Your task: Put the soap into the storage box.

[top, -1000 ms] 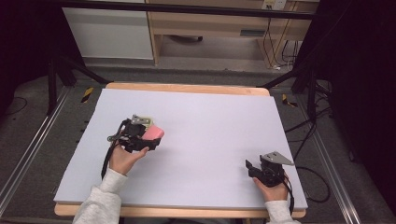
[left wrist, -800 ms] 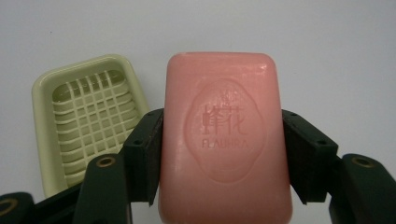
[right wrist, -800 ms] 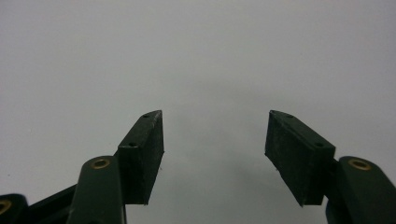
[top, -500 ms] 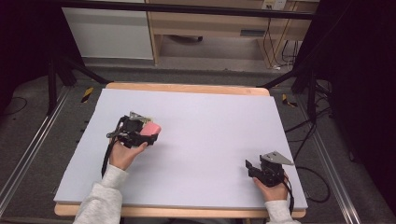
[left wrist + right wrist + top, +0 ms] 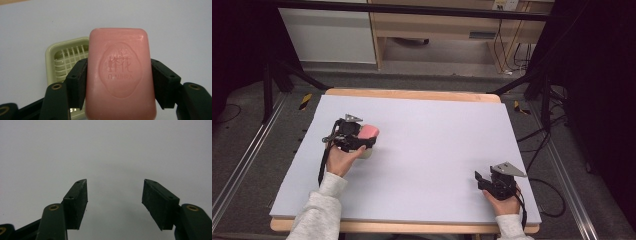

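A pink soap bar (image 5: 120,75) with an embossed mark stands between my left gripper's (image 5: 119,85) black jaws, which are shut on its two long sides. Behind and below it, a pale green soap dish (image 5: 60,57) with a slatted bottom lies on the table. In the high view the left gripper (image 5: 364,138) holds the soap bar (image 5: 371,131) over the left part of the table, with the soap dish (image 5: 366,152) just under it. My right gripper (image 5: 479,178) rests near the front right corner. In its own view the right gripper (image 5: 115,192) stands open with nothing between its jaws.
A pale lavender sheet (image 5: 432,140) covers the wooden table (image 5: 412,94). Black stand legs and cables lie on the floor to the right (image 5: 537,130), and a wooden cabinet (image 5: 437,30) stands beyond the far edge.
My left gripper has carried the soap bar a little to the left and away from the person. The right gripper has stayed in place.
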